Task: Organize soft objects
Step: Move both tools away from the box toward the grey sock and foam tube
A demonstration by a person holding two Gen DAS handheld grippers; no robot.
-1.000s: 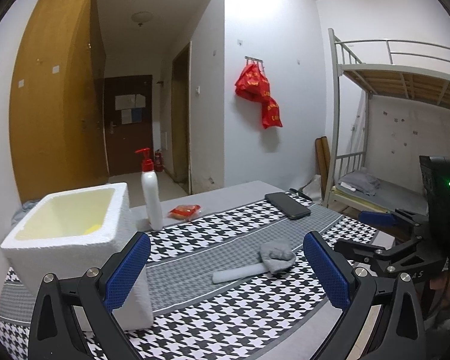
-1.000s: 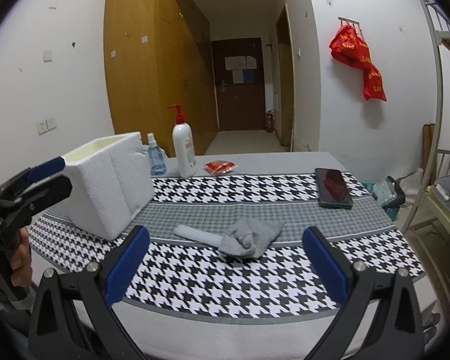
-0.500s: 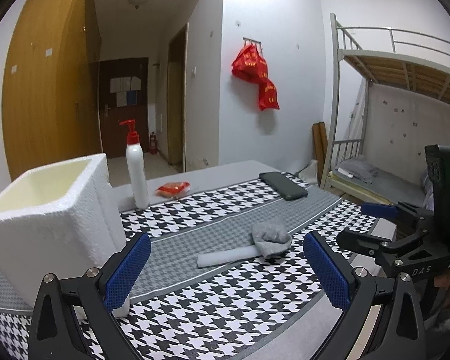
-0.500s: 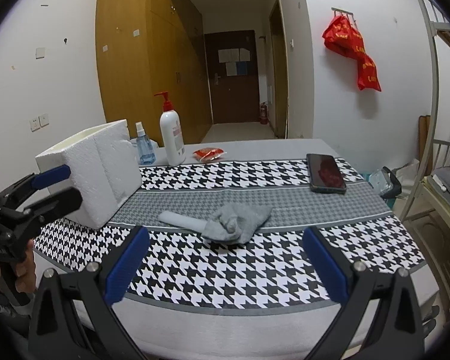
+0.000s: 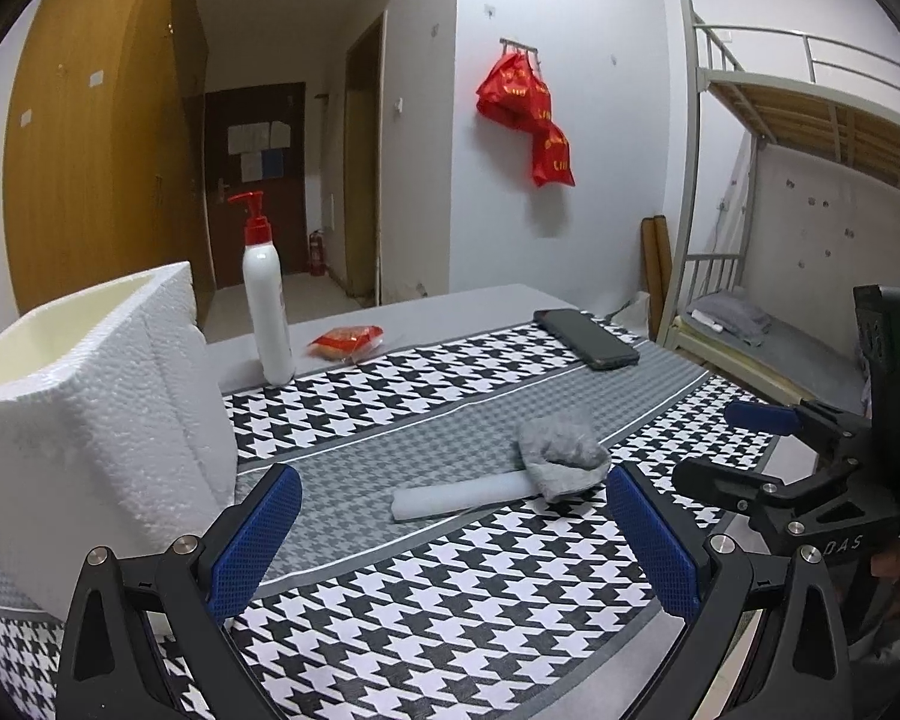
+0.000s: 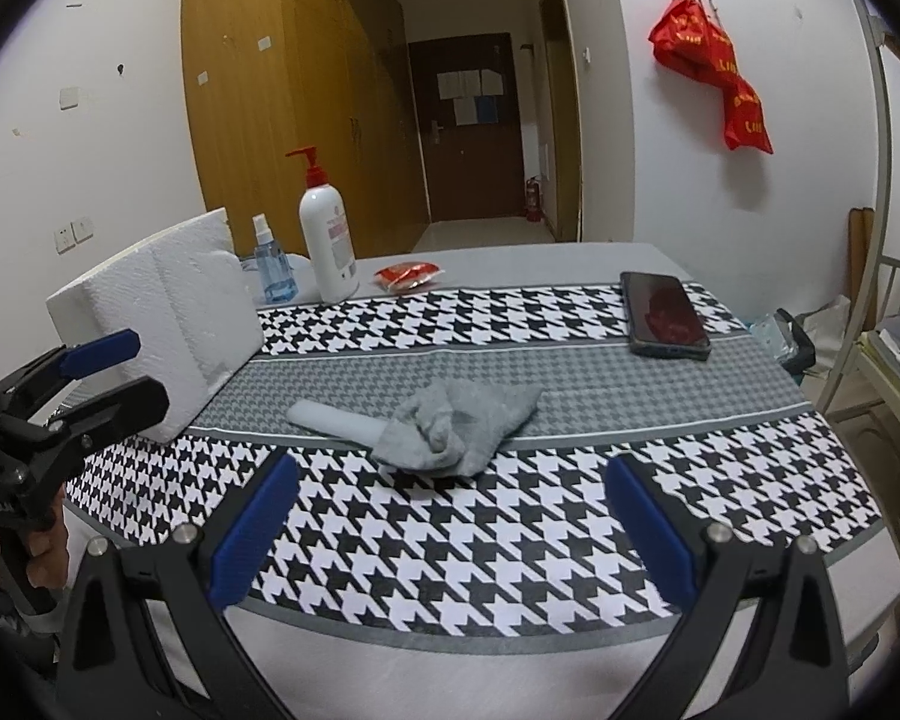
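roughly, target: grey socks [image 6: 450,426], a crumpled one on a flat pale one, mid-table on the grey stripe
long axis: toward the foam box [image 5: 90,420]
right gripper [image 6: 450,516]: spread, empty, dead ahead, nearer
left gripper [image 5: 450,540]: spread, empty

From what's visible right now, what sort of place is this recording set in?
Most likely a dormitory room: a metal bunk bed stands at the right, tall wooden wardrobes line the hallway to the entry door, and the table holds everyday items like a lotion bottle and phone.
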